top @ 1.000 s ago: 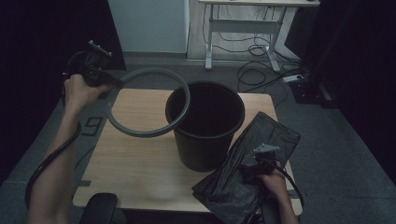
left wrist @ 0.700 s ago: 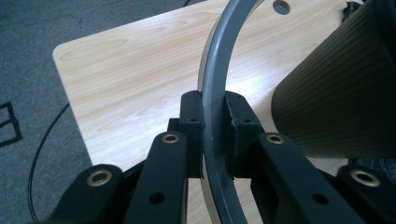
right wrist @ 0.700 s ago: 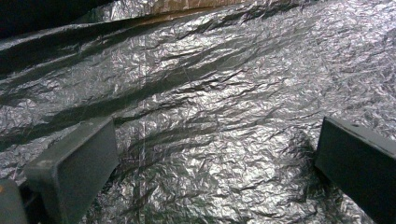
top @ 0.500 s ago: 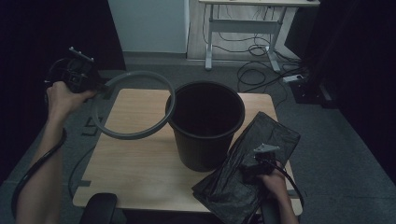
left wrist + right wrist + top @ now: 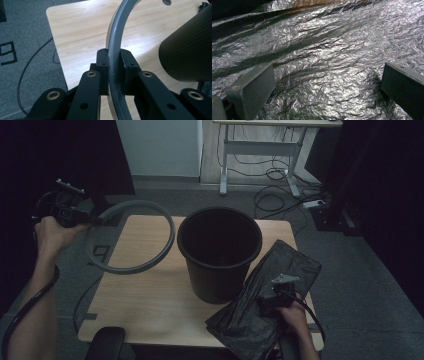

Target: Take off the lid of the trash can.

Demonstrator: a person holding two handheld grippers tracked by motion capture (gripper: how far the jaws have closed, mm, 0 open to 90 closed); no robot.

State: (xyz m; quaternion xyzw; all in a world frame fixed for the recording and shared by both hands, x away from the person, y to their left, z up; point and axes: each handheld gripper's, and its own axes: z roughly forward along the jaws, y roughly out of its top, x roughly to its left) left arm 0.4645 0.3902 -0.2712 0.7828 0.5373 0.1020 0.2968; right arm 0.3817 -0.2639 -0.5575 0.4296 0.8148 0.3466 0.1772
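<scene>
A black bin [image 5: 220, 250] stands upright at the middle of the wooden table [image 5: 150, 295]; its ribbed side [image 5: 190, 50] fills the right of the left gripper view. My left gripper [image 5: 95, 220] holds a grey ring [image 5: 131, 236] in the air over the table's left edge, jaws shut on the ring's band [image 5: 115, 62]. A crumpled black bin bag [image 5: 265, 295] lies flat at the front right of the table. My right gripper [image 5: 267, 302] rests over that bag [image 5: 319, 60] with its jaws wide open and only the plastic between them.
Grey carpet [image 5: 75, 270] with a thin black cable [image 5: 27, 72] lies left of the table. A white desk frame [image 5: 260, 145] and loose cables [image 5: 280, 195] stand on the floor behind. A black chair part [image 5: 107, 342] is at the table's front edge.
My left hand has carried the grey ring leftward, away from the bin's rim, out over the table's left edge. The right gripper and the bag have stayed put.
</scene>
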